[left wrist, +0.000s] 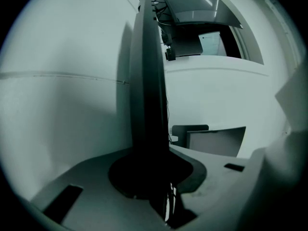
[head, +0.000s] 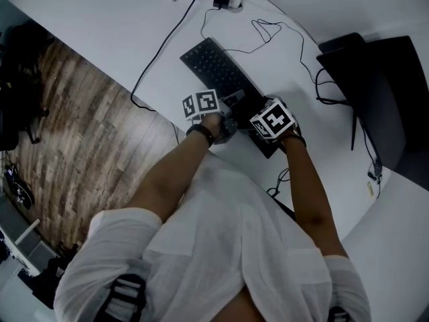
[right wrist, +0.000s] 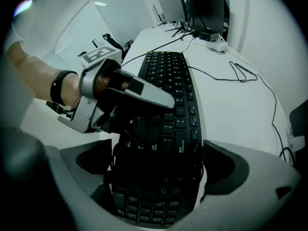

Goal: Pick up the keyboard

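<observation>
Lifting time: your left gripper (left wrist: 151, 172) jaws pinch the keyboard's (head: 214, 66) left edge, right gripper (right wrist: 161, 172) clamps its near end, so raise both together, level.

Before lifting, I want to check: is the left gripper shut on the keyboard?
Shut on it: the keyboard runs edge-on between the jaws of the left gripper, with no gap.
</observation>
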`<state>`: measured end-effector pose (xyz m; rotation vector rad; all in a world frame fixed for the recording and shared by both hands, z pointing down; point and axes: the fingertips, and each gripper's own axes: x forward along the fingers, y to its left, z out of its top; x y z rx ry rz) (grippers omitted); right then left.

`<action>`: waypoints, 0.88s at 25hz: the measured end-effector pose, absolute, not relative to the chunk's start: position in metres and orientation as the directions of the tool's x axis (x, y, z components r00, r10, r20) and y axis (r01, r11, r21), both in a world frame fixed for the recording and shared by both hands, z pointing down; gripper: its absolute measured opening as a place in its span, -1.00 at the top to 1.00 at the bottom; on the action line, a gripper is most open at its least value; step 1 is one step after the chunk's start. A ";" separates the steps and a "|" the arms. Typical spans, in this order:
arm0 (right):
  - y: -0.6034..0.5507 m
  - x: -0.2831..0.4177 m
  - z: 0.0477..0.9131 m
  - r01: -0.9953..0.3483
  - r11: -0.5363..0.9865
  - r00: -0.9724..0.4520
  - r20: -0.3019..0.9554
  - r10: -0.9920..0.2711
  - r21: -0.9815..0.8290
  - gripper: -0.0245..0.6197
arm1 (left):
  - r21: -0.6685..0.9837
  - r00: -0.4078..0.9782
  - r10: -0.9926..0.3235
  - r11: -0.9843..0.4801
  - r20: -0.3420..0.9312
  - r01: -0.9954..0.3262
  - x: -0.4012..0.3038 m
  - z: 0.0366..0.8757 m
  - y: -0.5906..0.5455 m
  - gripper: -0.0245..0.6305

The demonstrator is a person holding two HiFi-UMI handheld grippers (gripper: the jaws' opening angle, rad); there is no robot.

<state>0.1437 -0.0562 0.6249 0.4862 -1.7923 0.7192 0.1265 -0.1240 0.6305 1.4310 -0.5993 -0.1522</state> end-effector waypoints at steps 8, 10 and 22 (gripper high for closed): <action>-0.070 0.159 0.560 -0.759 0.623 -0.449 0.845 -0.289 -0.190 -0.62 | 0.971 0.838 -0.490 0.117 0.240 -0.209 0.120 0.611 -0.133 0.74; -0.078 0.165 0.535 -0.808 0.560 -0.466 0.778 -0.420 -0.182 -0.42 | 0.976 0.831 -0.515 0.077 0.213 -0.203 0.117 0.596 -0.140 0.74; -0.096 0.215 0.399 -0.936 0.302 -0.347 0.327 -0.879 -0.182 0.91 | 0.988 0.726 -0.684 -0.052 0.069 -0.143 0.091 0.467 -0.193 0.74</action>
